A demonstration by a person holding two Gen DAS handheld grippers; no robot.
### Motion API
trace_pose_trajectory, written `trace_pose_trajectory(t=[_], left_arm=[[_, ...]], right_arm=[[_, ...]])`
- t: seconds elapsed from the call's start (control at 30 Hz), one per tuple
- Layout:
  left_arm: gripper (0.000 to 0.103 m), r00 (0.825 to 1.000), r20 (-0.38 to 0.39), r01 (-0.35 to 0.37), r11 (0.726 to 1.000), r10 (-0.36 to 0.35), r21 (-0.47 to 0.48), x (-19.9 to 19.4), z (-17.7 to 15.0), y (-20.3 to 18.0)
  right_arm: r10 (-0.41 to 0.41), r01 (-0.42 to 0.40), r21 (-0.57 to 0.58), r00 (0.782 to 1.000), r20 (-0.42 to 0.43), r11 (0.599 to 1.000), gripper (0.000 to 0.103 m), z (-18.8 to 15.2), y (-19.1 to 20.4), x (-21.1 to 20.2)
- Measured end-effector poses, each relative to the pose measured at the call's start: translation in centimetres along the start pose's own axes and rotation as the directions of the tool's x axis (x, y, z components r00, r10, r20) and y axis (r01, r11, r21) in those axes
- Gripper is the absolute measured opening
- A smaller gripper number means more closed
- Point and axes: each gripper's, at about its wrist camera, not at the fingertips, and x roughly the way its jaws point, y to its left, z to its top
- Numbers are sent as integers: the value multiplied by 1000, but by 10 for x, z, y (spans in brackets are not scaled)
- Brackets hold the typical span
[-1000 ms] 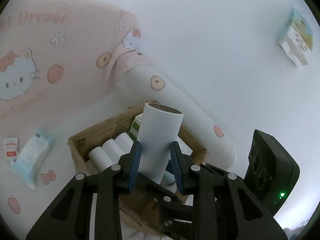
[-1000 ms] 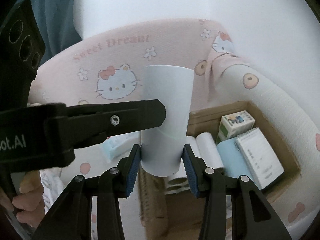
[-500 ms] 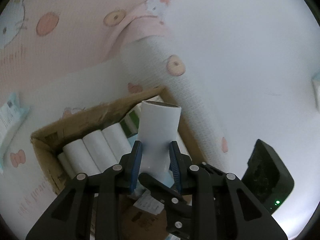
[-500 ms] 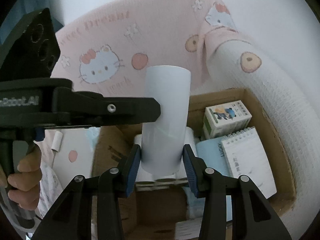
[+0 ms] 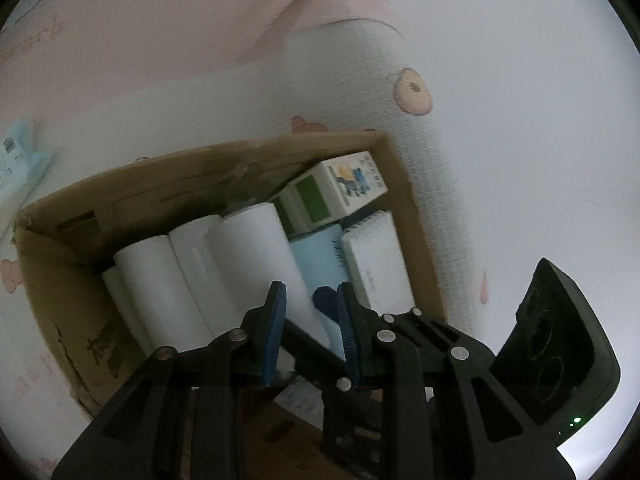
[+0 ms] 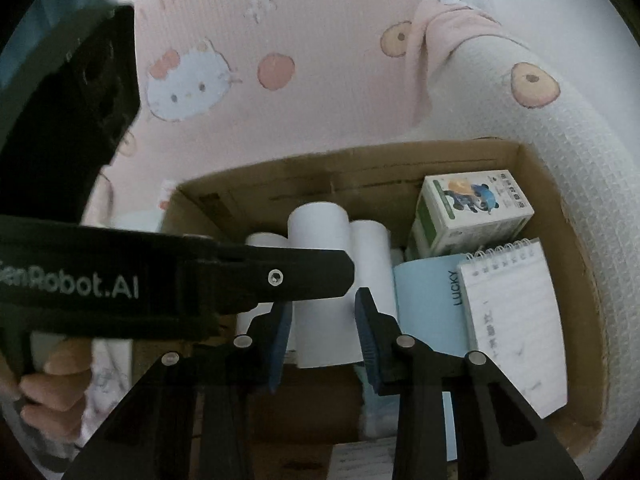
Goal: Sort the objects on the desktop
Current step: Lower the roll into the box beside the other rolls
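Note:
A white paper roll [image 5: 256, 256] [image 6: 320, 280] lies in the cardboard box [image 5: 132, 192] [image 6: 360, 176], beside other white rolls [image 5: 156, 284]. My left gripper [image 5: 312, 328] still straddles its near end, with the left pad against it and a gap at the right pad. My right gripper [image 6: 324, 332] straddles the same roll with small gaps at both pads. The left gripper's body [image 6: 160, 284] crosses the right wrist view.
The box also holds a green-and-white carton [image 6: 468, 212], a light blue book [image 6: 428, 312] and a spiral notepad [image 6: 516, 320]. A pink Hello Kitty cloth [image 6: 280, 60] and a white rolled mat [image 6: 580, 160] lie behind the box. A blue packet [image 5: 16, 160] lies at left.
Both grippers came down with the roll from upright above the box to lying among the other rolls. The jaws have loosened around it.

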Motion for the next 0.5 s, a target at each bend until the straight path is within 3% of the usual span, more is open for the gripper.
trace_pose_trajectory(t=[0.2, 0.5], left_arm=[[29, 998, 6, -56, 998, 56, 5, -4, 5, -1], [29, 997, -10, -72, 997, 72, -35, 7, 4, 12]], right_arm=[[14, -14, -6, 1000, -11, 1000, 30, -1, -4, 1], [7, -6, 17, 1000, -25, 1000, 30, -19, -13, -17]])
